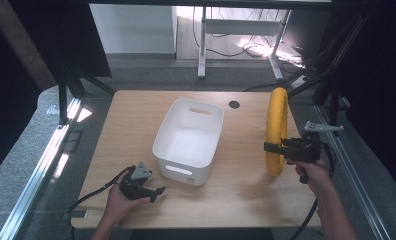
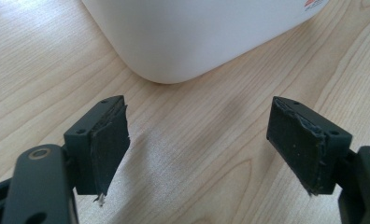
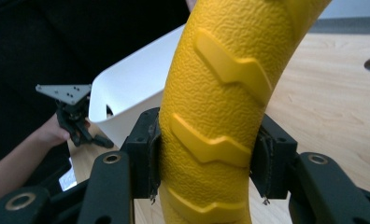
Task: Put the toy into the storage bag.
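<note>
Gripping the yellow ring (image 1: 276,131) upright over the table's right side, the right gripper (image 1: 271,147) should probably carry it level into the white bin (image 1: 188,140); the left gripper (image 1: 158,191) rests wide, empty, beside the bin.

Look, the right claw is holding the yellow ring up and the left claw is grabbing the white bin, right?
Not quite. The left claw is open and grabs nothing, as the left gripper view shows; the white bin sits just ahead. The right claw does hold the yellow ring.

One white bin (image 1: 188,140), one yellow ring (image 1: 276,131), two tongs.
</note>
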### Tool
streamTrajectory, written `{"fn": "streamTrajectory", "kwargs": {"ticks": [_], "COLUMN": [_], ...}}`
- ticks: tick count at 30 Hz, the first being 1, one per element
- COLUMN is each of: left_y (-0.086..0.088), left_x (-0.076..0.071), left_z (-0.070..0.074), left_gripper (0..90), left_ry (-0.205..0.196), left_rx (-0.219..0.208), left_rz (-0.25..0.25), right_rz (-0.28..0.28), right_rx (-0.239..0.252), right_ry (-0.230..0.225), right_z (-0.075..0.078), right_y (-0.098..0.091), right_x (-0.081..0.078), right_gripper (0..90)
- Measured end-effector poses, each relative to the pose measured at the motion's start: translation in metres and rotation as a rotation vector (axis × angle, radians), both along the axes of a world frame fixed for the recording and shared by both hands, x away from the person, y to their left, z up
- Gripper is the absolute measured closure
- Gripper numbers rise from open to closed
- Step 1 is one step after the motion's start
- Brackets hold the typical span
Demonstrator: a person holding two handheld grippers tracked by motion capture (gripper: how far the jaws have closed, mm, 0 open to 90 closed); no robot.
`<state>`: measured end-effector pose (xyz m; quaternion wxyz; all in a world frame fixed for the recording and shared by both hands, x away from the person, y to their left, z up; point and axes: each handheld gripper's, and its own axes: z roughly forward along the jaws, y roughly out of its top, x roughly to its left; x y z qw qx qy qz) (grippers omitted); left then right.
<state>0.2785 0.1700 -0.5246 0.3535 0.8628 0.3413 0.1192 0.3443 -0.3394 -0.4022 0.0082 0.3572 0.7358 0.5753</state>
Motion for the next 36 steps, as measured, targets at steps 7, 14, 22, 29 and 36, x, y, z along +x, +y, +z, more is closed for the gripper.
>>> {"fn": "streamTrajectory", "kwargs": {"ticks": [7,14,22,29,36], "left_y": [0.0,0.0,-0.001,-0.001,-0.001], "left_x": [0.0,0.0,0.001,0.001,0.0], "left_z": [0.0,-0.001,-0.001,-0.001,-0.001], "left_gripper": [21.0,21.0,20.9,20.9,20.9], "left_ry": [0.0,0.001,0.003,0.004,0.004], "left_rx": [0.0,-0.001,0.002,-0.002,-0.005], "left_rz": [-0.002,0.0,-0.005,-0.006,-0.005], "right_rz": [-0.037,-0.097,-0.214,-0.336,-0.416], "right_rx": [0.006,0.01,0.029,-0.009,-0.014], "right_ry": [-0.052,-0.12,-0.203,-0.274,-0.299], "right_z": [0.004,0.008,0.007,0.007,0.005], "right_y": [0.01,0.026,0.046,0.069,0.082], "right_x": [-0.002,-0.004,-0.005,-0.005,-0.003], "right_gripper": [50.6,50.4,50.3,50.3,50.2]}}
